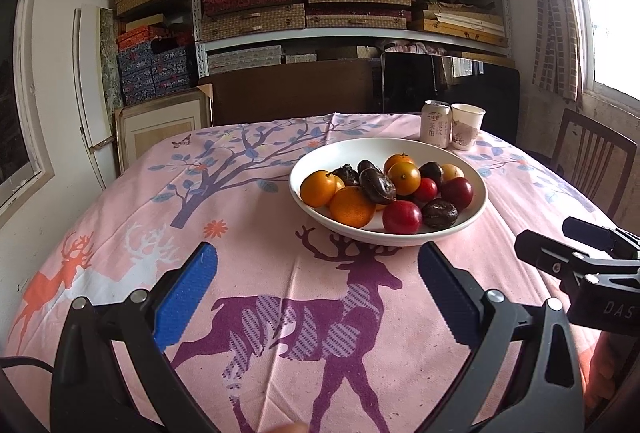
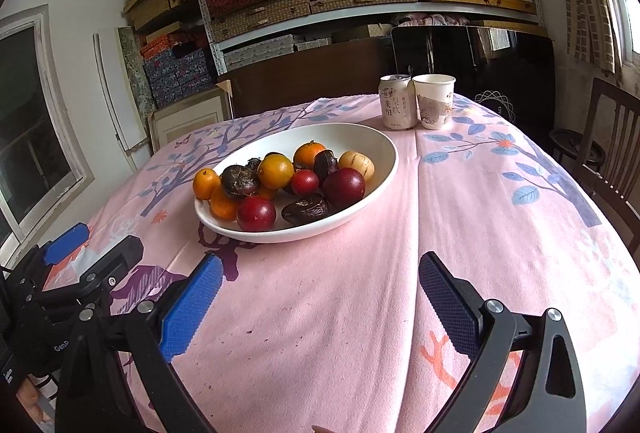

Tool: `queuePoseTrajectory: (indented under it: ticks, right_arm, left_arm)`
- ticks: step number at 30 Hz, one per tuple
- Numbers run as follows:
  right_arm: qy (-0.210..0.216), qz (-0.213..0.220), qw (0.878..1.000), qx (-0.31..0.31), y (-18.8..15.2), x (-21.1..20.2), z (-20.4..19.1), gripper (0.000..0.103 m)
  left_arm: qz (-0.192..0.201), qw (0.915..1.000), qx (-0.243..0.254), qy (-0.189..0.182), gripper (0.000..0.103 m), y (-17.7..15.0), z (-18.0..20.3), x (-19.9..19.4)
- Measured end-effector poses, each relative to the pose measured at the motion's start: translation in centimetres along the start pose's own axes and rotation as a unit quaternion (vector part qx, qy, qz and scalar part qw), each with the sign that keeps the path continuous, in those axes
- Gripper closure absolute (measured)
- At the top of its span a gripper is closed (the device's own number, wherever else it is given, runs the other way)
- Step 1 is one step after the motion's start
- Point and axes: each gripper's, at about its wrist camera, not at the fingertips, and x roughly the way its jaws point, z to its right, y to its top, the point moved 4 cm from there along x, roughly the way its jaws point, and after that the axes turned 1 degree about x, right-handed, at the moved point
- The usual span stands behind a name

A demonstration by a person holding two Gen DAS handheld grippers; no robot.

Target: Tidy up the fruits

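Glossy round fruits (image 1: 402, 217) in smooth white bowl (image 1: 476, 211); both grippers' ribbed fingers (image 1: 186, 299) apart, w/ nothing between.

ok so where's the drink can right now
The can stands upright at the table's far edge, beyond the white bowl of fruit, right beside the paper cup on its right in both wrist views.

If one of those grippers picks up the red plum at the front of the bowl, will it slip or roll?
The red plum looks round and glossy, so it may slip between the pads. It rests against a wrinkled dark fruit in the white bowl, so neighbours would likely shift. Set down on the tablecloth, it would probably roll.
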Motion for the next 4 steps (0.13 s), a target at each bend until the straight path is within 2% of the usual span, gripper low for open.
queuePoseTrajectory:
  ticks: [4]
  right_arm:
    - [0.0,-0.002,1.0,0.0,-0.04,0.06,0.0,0.004]
  left_arm:
    - [-0.006,1.0,-0.003,-0.002,0.005,-0.1,-0.08,0.25]
